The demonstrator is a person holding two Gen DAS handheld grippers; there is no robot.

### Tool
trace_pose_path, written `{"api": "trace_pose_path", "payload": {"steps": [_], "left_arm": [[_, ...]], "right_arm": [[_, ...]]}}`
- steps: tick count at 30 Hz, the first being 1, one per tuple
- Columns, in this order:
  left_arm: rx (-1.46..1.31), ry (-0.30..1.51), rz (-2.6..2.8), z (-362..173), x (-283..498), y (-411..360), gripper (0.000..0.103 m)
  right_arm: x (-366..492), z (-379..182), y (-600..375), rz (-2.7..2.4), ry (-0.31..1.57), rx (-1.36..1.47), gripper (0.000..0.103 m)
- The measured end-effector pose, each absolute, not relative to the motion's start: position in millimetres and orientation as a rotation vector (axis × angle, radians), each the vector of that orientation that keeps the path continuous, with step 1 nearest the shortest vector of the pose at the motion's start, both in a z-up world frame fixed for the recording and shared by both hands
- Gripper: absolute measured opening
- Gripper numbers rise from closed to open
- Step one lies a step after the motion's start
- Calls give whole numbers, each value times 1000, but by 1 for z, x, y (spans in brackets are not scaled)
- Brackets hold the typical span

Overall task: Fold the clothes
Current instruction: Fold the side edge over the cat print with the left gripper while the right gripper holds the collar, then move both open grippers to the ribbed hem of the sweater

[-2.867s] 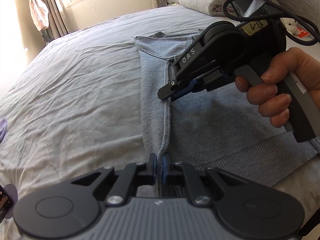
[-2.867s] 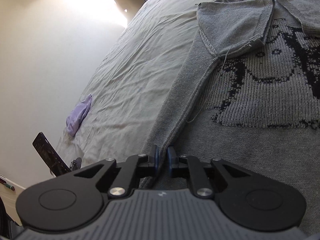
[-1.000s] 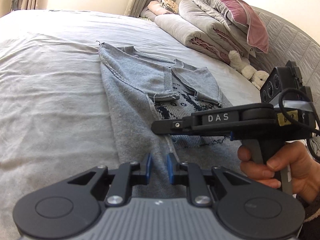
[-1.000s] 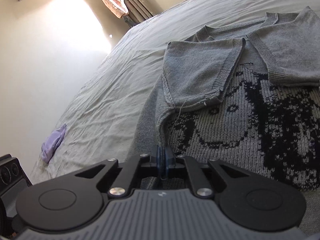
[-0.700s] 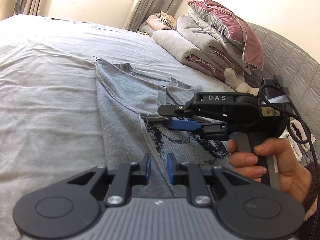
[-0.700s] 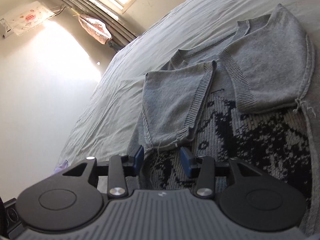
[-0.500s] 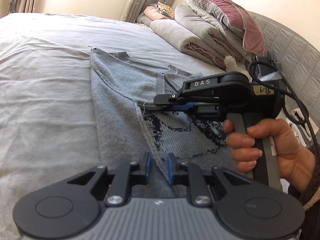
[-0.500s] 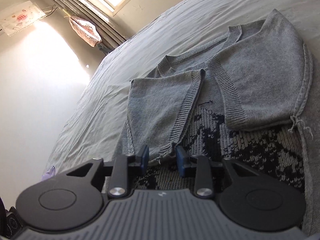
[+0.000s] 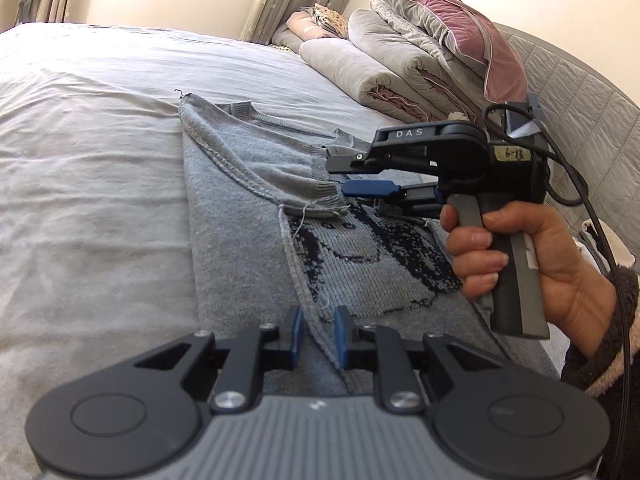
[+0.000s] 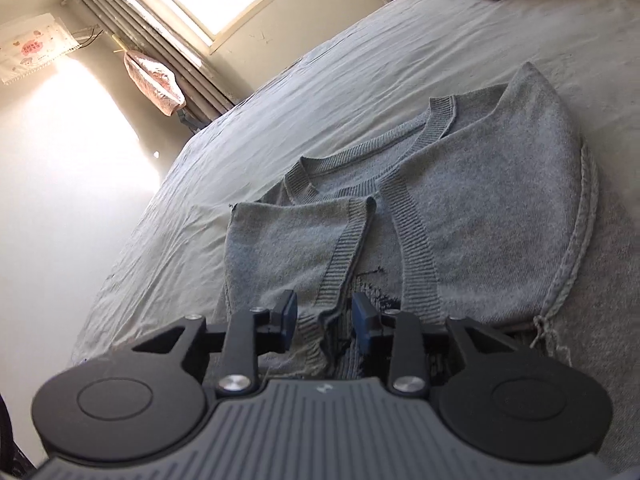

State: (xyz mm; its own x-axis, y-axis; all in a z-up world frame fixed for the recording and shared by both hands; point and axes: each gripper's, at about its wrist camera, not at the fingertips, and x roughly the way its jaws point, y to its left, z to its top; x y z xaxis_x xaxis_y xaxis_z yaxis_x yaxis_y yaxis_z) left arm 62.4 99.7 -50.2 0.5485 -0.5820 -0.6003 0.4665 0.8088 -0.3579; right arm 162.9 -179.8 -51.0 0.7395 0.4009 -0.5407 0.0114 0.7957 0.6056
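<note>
A grey knit sweater (image 9: 240,208) with a dark pattern lies inside out on the bed, both short sleeves folded in over the chest. In the right wrist view the sweater (image 10: 480,208) fills the middle, neck ribbing at the far end. My left gripper (image 9: 316,334) is open, its jaws either side of the folded side seam near the hem. My right gripper (image 10: 325,316) is open, its blue pads either side of the left sleeve's ribbed cuff (image 10: 344,256). It also shows in the left wrist view (image 9: 356,176), hovering over the sleeve end.
The bed sheet (image 9: 88,152) is wrinkled and pale grey. Rolled quilts and a pink pillow (image 9: 420,56) are stacked at the headboard. A window and curtains (image 10: 192,40) stand beyond the bed's far side.
Both grippers let go of the folded side edge and opened. The right gripper moved forward up the sweater to the left sleeve cuff. The left gripper stayed near the hem.
</note>
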Motion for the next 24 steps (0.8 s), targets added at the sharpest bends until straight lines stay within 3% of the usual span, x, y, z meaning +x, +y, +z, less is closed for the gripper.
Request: {"api": "trace_pose_path", "payload": {"steps": [10, 11, 12, 15, 21, 24], "left_arm": [[-172, 767, -622, -52, 65, 101, 17], [-171, 766, -623, -52, 65, 101, 17], [-171, 766, -623, -52, 65, 101, 17], [-169, 765, -624, -52, 65, 100, 17], [-163, 767, -626, -55, 65, 99, 17], [-164, 766, -627, -54, 65, 100, 17]], "right_arm": [[215, -54, -171, 169, 719, 497, 34], [217, -54, -169, 166, 715, 472, 28], [219, -54, -167, 163, 711, 448, 16], [222, -52, -162, 160, 678, 383, 7], [230, -56, -164, 148, 646, 319, 6], [231, -59, -166, 162, 675, 313, 13]]}}
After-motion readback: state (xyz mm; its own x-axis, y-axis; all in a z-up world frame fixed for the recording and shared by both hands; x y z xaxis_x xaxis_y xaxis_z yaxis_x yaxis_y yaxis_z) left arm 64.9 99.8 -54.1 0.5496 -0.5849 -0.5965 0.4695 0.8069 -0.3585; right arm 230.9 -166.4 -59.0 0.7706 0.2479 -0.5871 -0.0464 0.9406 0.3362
